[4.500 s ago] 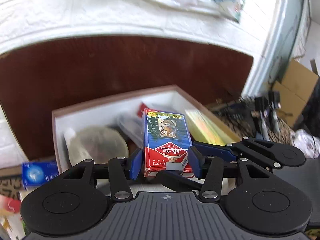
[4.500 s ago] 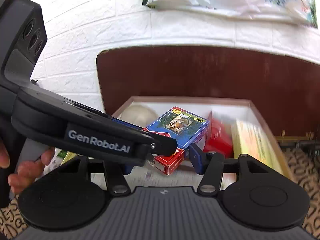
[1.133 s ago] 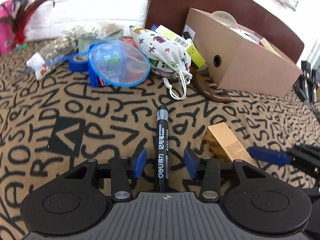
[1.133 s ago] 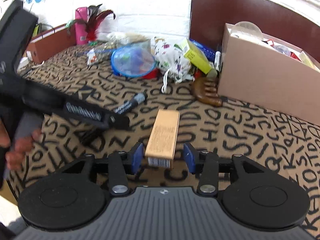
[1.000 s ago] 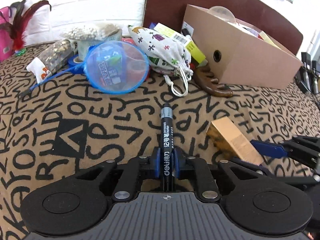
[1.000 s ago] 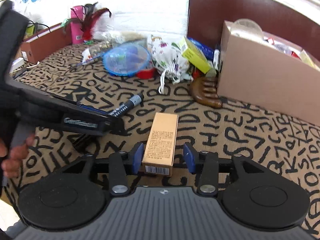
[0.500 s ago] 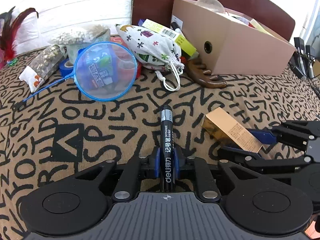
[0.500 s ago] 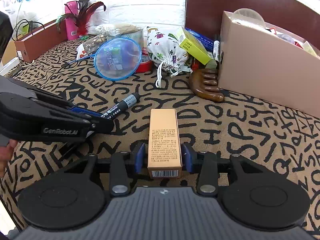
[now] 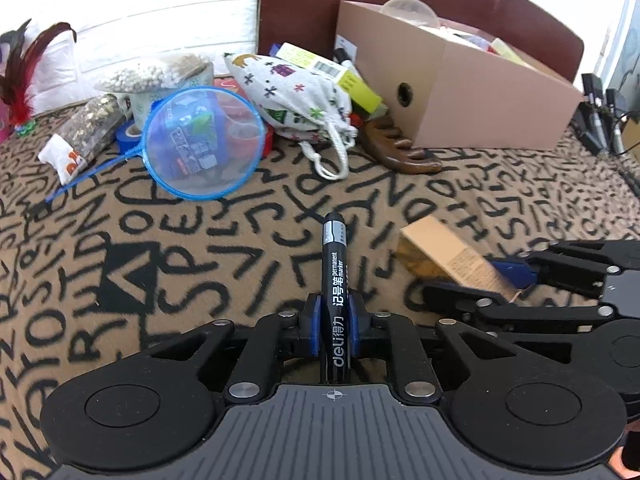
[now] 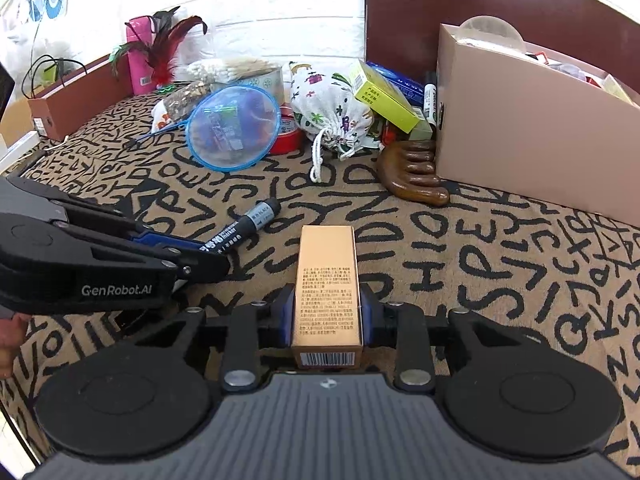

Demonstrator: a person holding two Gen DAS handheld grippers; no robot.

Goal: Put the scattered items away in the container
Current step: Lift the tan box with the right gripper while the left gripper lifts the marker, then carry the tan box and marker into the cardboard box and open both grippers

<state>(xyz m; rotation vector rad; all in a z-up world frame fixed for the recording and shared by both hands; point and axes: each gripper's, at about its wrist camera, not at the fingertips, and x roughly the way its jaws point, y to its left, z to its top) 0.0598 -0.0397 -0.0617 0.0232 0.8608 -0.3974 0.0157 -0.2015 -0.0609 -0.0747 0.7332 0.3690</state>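
The left gripper (image 9: 335,330) is closing, pads pressed on the black marker pen (image 9: 335,288); the right gripper (image 10: 327,316) is closing, pads against the slim gold cardboard box (image 10: 327,280). Both long axes point 12 o'clock, and the open tan cardboard container (image 10: 532,152) lies at 2 o'clock.

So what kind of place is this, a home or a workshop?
Most likely a home, perhaps a bedroom: a letter-patterned cloth covers the surface, a dark headboard-like panel stands against a white brick-pattern wall, and household clutter lies beside a cardboard box.
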